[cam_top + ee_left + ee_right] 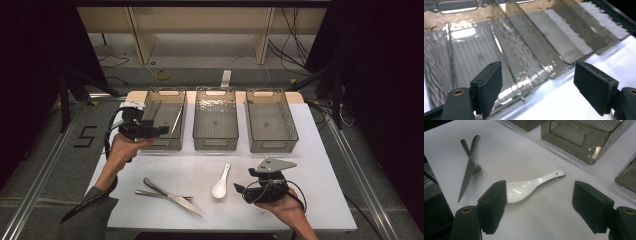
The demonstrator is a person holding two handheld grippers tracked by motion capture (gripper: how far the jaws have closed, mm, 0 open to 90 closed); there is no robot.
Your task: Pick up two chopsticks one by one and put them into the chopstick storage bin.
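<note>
Three smoky clear bins stand in a row at the back of the white table (320, 165). My left gripper (161, 131) hovers at the front left of the left bin (167, 145), jaws open and empty (536, 75). A thin metal stick (176, 120) leans inside that bin (474, 50), and thin rods (450, 65) show through its wall. My right gripper (240, 189) rests low at the front right, open with nothing between its pads (539, 200). It faces a white ceramic spoon (221, 182) lying just beyond its jaws (529, 187).
A knife (175, 197) and a fork (162, 194) lie crossed at the front left, also seen as knife (469, 172) over fork (477, 169). The middle bin (215, 143) and right bin (272, 146) hold nothing I can see. Dark stands flank the table.
</note>
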